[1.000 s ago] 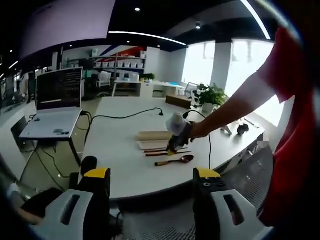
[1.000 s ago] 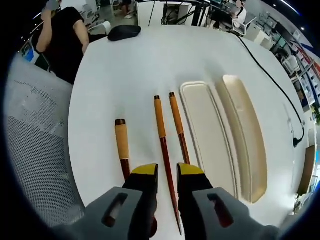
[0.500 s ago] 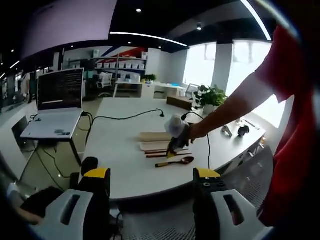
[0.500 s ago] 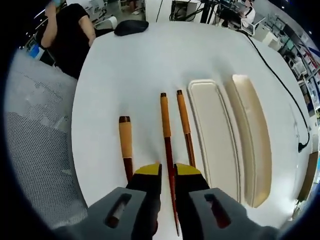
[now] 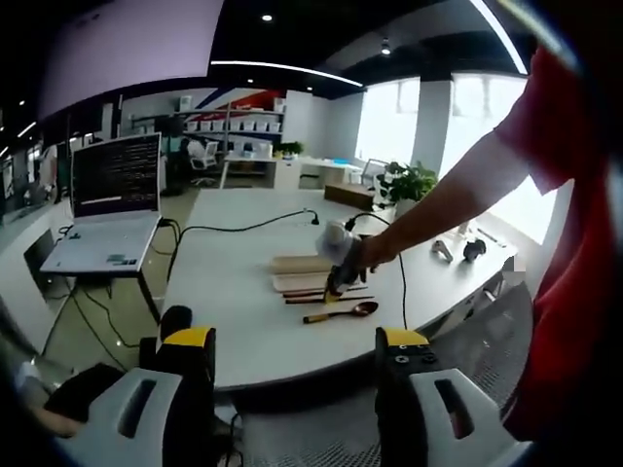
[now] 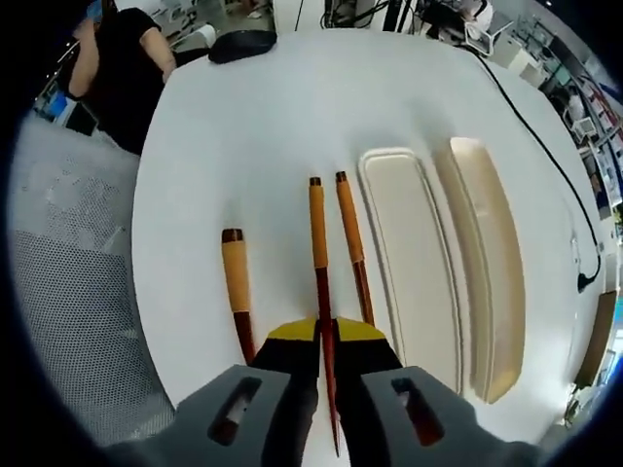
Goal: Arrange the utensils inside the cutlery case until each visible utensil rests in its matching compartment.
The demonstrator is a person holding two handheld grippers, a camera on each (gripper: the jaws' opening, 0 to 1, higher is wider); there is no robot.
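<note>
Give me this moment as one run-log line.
right gripper: shut on left chopstick | second chopstick, spoon: on table | case tray: holds nothing | left gripper: open, off table

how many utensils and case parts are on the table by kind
chopsticks: 2
spoon: 1
case halves: 2
total: 5

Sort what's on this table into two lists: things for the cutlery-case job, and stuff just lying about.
Job: chopstick clamped in the right gripper; second chopstick; spoon; case tray; case lid.

Lying about: black cable; dark mouse-like object; laptop on a side stand.
</note>
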